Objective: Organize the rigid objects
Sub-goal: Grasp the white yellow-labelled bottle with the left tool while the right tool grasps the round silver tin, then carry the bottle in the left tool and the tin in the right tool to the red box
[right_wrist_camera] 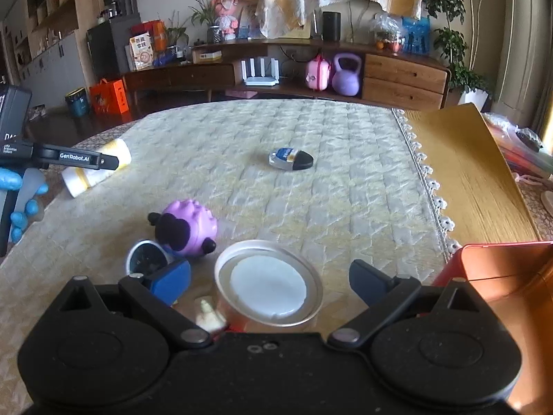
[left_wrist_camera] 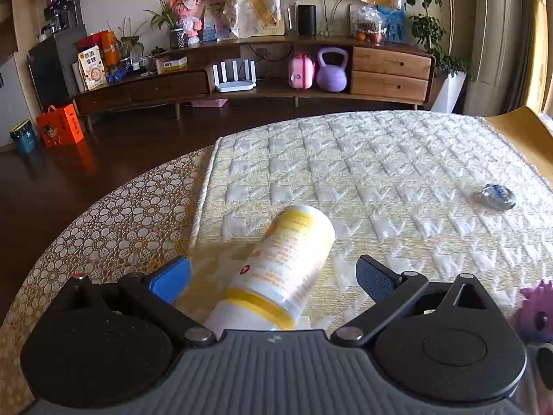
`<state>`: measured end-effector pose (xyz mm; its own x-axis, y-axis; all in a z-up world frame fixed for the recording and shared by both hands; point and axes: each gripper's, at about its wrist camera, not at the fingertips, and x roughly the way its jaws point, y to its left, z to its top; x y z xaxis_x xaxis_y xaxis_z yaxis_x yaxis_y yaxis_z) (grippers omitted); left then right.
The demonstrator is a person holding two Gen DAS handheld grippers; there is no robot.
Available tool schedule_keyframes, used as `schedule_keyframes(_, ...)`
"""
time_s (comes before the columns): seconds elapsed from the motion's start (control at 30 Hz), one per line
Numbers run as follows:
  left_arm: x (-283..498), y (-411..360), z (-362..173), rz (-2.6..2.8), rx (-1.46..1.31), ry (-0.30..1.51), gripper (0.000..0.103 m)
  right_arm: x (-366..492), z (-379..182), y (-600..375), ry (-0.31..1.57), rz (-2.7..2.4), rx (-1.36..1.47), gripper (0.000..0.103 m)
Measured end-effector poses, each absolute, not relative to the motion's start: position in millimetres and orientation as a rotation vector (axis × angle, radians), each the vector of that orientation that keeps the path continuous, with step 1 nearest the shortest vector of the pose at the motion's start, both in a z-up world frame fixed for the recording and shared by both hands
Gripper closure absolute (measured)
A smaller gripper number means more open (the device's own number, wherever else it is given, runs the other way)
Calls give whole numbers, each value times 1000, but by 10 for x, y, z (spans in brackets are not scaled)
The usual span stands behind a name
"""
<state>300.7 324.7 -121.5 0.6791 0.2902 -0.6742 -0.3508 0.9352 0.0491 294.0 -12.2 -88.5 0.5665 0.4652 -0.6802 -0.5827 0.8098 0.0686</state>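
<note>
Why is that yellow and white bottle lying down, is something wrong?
The yellow and white bottle lies tipped on its side on the quilted cloth, between the open jaws of the left gripper. Nothing has spilled. The small clear bottle with the dark cap lies on its side too.

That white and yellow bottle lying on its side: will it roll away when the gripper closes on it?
The bottle is round and lying flat, so a nudge could roll it. The quilted cloth probably slows it. It looks like stiff, smooth plastic, so the open left gripper might slip.
</note>
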Motion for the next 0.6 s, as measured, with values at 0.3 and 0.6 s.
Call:
schedule_keyframes(0.3, 3105, 3277, -1338, 350, -84, 766, 23, 3111, -1066, -152, 850, 628, -85, 16)
schedule_keyframes(0.6, 3082, 3233, -1334, 352, -87, 764, 48, 3121, -1079, -200, 875, 640, -23, 26)
